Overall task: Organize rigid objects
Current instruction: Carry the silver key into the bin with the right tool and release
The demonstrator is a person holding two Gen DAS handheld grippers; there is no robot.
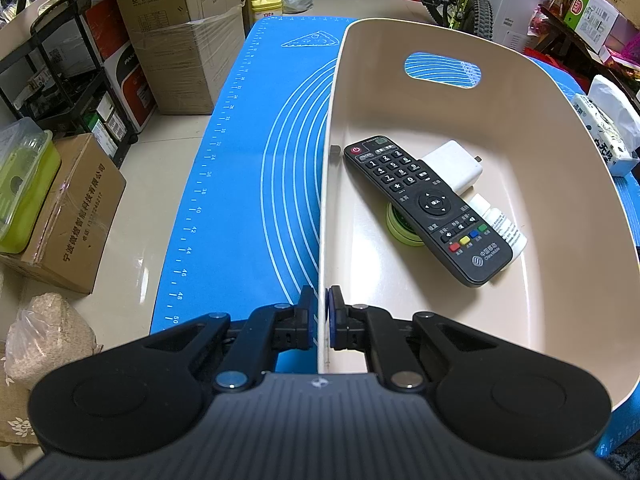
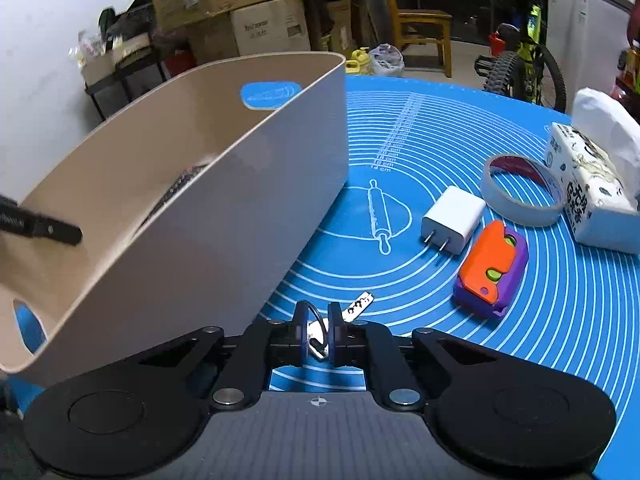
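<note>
On the blue mat [image 2: 440, 120], the left gripper [image 1: 322, 312] pinches the near wall of the beige bin [image 1: 560, 160], probably to steady it. Beside the bin, the right gripper [image 2: 318, 332] is closed on the keys [image 2: 320, 330], apparently to lift them in.

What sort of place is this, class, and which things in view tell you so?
Probably a cluttered storage room or garage in a home: stacked cardboard boxes, a parked bicycle and a wooden chair surround the table with its blue baking mat.
</note>
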